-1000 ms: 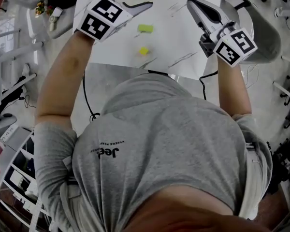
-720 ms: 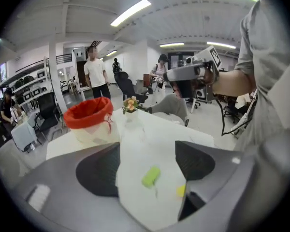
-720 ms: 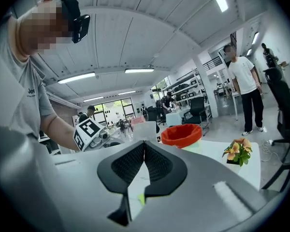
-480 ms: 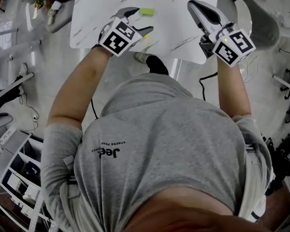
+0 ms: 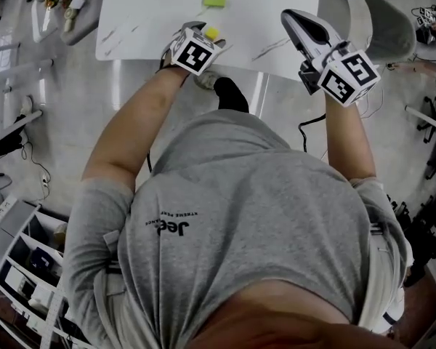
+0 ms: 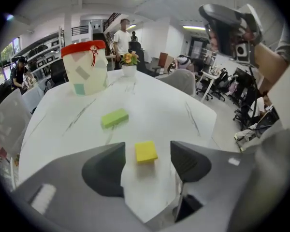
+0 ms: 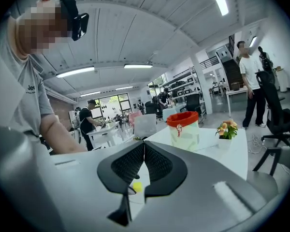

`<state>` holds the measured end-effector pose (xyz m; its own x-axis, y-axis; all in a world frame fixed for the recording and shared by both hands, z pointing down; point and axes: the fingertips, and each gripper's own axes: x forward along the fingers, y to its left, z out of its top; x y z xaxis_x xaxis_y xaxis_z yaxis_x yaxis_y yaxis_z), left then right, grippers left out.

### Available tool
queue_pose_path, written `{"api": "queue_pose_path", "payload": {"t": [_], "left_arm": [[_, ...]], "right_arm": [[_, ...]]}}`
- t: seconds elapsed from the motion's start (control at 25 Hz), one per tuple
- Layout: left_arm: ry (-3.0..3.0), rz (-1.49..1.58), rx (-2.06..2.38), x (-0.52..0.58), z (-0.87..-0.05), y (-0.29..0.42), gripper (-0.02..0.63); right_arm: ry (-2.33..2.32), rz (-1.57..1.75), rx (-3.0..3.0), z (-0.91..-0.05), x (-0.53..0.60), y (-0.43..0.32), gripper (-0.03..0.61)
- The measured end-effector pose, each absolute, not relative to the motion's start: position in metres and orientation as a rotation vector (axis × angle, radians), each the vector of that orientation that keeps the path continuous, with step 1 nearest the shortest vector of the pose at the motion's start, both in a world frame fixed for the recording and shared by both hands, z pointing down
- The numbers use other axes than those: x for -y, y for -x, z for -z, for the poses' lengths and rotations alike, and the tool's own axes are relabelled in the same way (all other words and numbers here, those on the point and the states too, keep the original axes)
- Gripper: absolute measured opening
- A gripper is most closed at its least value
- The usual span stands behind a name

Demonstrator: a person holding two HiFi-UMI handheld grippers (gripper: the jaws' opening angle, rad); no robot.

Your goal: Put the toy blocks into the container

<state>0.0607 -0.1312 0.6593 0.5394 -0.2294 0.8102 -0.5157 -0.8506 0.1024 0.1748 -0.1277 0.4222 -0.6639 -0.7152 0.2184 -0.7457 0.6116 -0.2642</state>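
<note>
Seen from the head view, a person in a grey T-shirt (image 5: 254,224) leans over a white marbled desk (image 5: 145,13) with a handheld gripper in each hand. The left gripper (image 6: 147,151) tilts down onto the near part of the desk. Its jaws stand apart and have just been closing, with a small yellow block (image 6: 146,152) lying flat on the desk between them. A strip of bare desk shows on either side of the block, so neither pad touches it. A flat green block (image 6: 114,118) lies on the desk at about 11 o'clock from the yellow block in the left gripper view, apart from it. Farther along that same 11 o'clock line, near the far edge, stands the container (image 6: 85,67), a pale tub with a red rim. A small pot of flowers (image 6: 129,64) stands just beside it at its 3 o'clock. In the head view the green block sits at about 12 o'clock from the yellow one. The right gripper (image 7: 144,153) is at about 3 o'clock from the left gripper in the head view, over the desk's near right corner, pointing nearly level. Its ribbed jaws are pressed together with nothing between them. In the right gripper view the container is at about 1 o'clock beyond the jaws. Other people stand in the office behind the desk.
</note>
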Motion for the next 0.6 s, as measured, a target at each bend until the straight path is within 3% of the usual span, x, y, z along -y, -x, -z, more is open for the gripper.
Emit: {"api": "queue_pose_path", "payload": {"t": [0.12,0.16,0.2,0.6], "left_arm": [[-2.392,-1.223,0.69,0.137,-0.675,-0.054,0.334],[-2.383,-1.229,0.717,0.14,-0.677,-0.05,0.221],[-2.38,-1.231,0.74,0.144,-0.676,-0.046,0.196],[-2.518,-1.01,0.697,0.168,-0.593,-0.06,0.196]], "right_arm": [[-1.253,-0.512,2.726,-0.422,0.116,-0.176,0.005],[-1.26,-0.514,2.721,-0.421,0.114,-0.178,0.005],[-1.266,-0.515,2.713,-0.421,0.113,-0.18,0.005],[-1.296,-0.493,2.751,-0.413,0.118,-0.187,0.005]]}}
